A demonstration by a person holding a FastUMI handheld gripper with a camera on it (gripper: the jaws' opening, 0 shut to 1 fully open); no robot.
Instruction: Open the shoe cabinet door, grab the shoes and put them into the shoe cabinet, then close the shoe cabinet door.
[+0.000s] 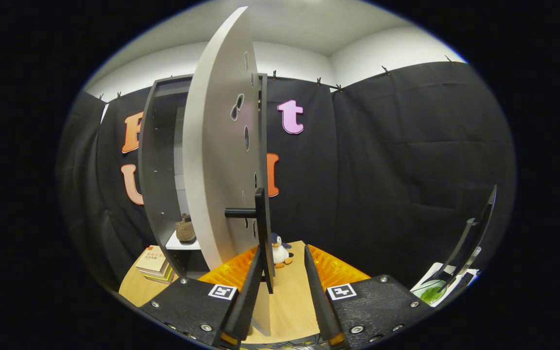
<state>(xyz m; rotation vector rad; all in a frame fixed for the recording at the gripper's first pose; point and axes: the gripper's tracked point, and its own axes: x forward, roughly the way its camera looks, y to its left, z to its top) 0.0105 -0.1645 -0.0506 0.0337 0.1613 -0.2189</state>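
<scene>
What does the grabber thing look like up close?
The gripper has two long, flat fingers that narrow toward their tips. Each grows out of a black, rough-textured block with shiny silver screws. Each block carries a small white square sticker printed with a blocky black pattern.

We see a pale grey door (217,170) with a black handle (259,228), a dark grey cabinet (156,165), and a black-and-white penguin (279,253).

Toy penguin (280,253), books (153,262), basket (185,229).
</scene>
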